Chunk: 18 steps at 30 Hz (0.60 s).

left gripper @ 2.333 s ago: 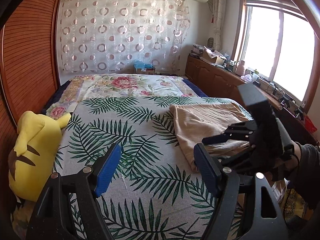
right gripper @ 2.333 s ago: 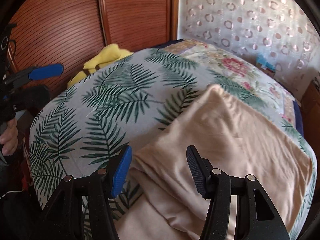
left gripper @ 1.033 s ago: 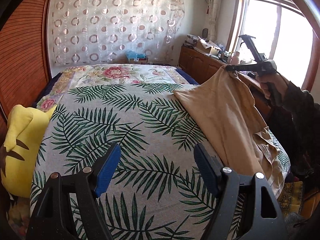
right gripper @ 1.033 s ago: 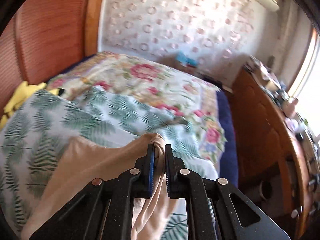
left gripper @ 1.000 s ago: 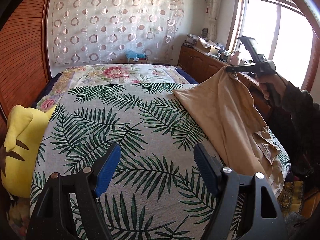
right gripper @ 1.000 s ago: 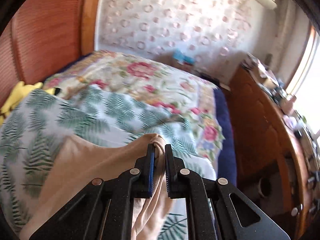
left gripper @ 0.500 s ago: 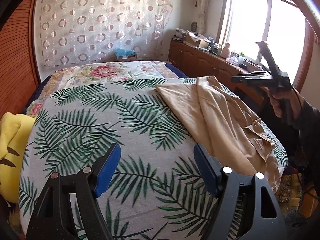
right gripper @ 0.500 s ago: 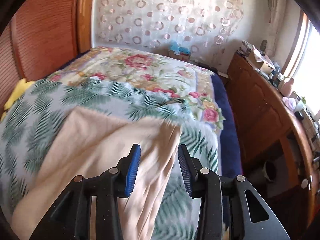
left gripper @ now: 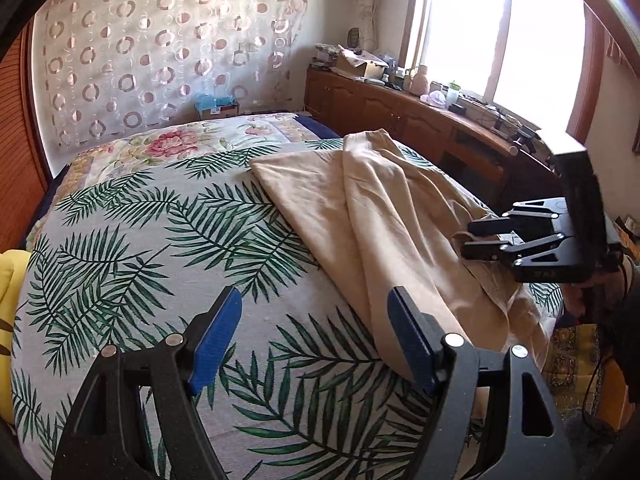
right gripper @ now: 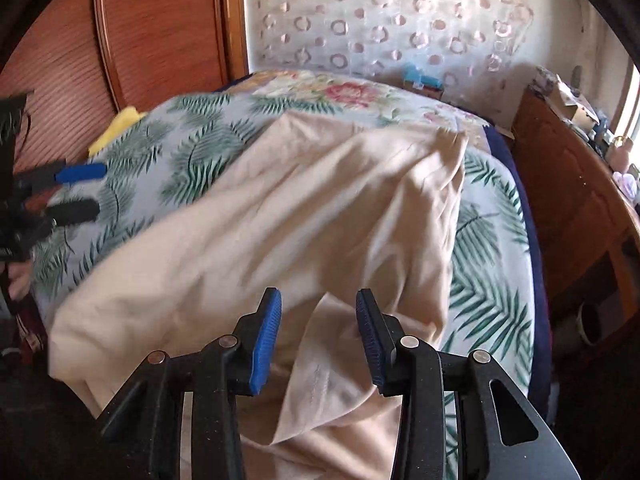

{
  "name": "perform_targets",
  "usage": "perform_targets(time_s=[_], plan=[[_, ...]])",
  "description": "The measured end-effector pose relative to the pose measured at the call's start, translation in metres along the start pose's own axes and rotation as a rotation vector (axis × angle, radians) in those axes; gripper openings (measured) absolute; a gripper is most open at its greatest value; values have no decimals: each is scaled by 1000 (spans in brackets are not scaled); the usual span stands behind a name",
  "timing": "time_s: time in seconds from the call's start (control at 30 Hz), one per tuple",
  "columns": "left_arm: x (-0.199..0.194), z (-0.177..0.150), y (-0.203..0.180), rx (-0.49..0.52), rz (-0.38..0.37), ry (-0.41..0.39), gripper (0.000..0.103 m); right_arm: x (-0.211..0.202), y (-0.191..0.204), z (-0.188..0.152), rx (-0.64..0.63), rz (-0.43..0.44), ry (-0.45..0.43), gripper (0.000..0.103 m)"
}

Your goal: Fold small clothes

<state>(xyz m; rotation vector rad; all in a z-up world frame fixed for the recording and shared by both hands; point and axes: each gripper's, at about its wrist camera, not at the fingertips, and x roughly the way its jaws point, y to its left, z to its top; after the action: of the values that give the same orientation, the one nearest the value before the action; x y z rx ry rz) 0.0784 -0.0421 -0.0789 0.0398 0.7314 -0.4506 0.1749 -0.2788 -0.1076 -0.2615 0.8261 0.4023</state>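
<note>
A beige garment [left gripper: 360,216] lies loosely spread on the right half of a bed with a palm-leaf sheet [left gripper: 140,248], one edge hanging off the bed's near right side. It fills the middle of the right wrist view [right gripper: 300,220]. My left gripper [left gripper: 314,336] is open and empty, above the sheet just left of the garment's near edge. My right gripper [right gripper: 318,332] is open and empty, just above the garment's lower folds; it also shows in the left wrist view [left gripper: 468,238] at the bed's right edge.
A yellow plush toy [left gripper: 10,284] lies at the bed's left edge. A wooden cabinet [left gripper: 420,120] with clutter runs along the right under the window. A wooden wardrobe [right gripper: 160,28] stands on the left. A floral quilt [left gripper: 168,144] covers the far end.
My right gripper held a garment corner lifted high, then opened and let it drop onto the bed. It has since come down low over the garment's near edge. My left gripper stayed open.
</note>
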Motion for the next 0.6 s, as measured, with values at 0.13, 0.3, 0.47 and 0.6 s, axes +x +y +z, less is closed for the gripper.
perform_targets(time_s=[0.13, 0.3, 0.47, 0.6], plan=[[0, 2, -5, 6, -10, -1, 76, 1, -14, -8, 8, -29, 15, 26], [-1, 3, -9, 11, -15, -7, 76, -35, -13, -20, 47, -3, -48, 1], [-2, 4, -15, 27, -17, -11, 76, -78, -27, -45, 110, -47, -103, 1], [-1, 6, -23, 41, -16, -5, 76, -117, -41, -71, 143, -83, -133, 1]])
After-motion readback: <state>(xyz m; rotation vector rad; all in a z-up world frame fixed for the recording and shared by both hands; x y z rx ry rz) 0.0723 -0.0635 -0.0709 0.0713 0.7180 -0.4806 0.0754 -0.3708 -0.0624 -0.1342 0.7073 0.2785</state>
